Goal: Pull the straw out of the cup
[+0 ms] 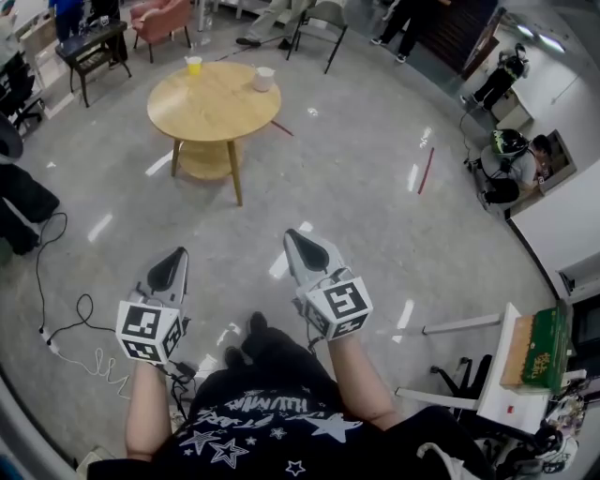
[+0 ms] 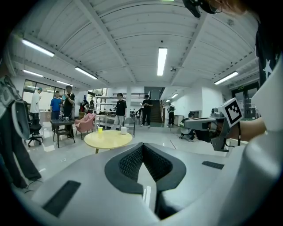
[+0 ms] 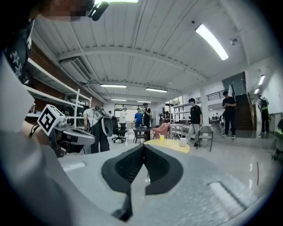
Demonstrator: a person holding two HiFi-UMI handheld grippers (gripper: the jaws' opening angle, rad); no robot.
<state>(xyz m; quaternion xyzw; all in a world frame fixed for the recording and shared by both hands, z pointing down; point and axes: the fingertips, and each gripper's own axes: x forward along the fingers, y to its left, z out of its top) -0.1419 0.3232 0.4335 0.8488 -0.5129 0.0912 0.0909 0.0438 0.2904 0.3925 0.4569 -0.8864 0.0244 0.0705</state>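
Though the straw is too small for me to see, so its direction is unknown, a yellow cup point(image 1: 193, 64) and a white cup point(image 1: 263, 79) stand upright on the round worktop point(image 1: 211, 108) far ahead, well apart from my left tool point(image 1: 176, 257) and right tool point(image 1: 296, 240), both closed and empty, likely because nothing is within reach.

A round wooden table point(image 1: 214, 101) is standing upper left, and a pink armchair point(image 1: 159, 17) is sitting beyond it at the top edge.

Far tabletop point(image 1: 214, 103): yellow cup point(image 1: 193, 65) and white cup point(image 1: 263, 79) too small to tell whether either holds a straw.
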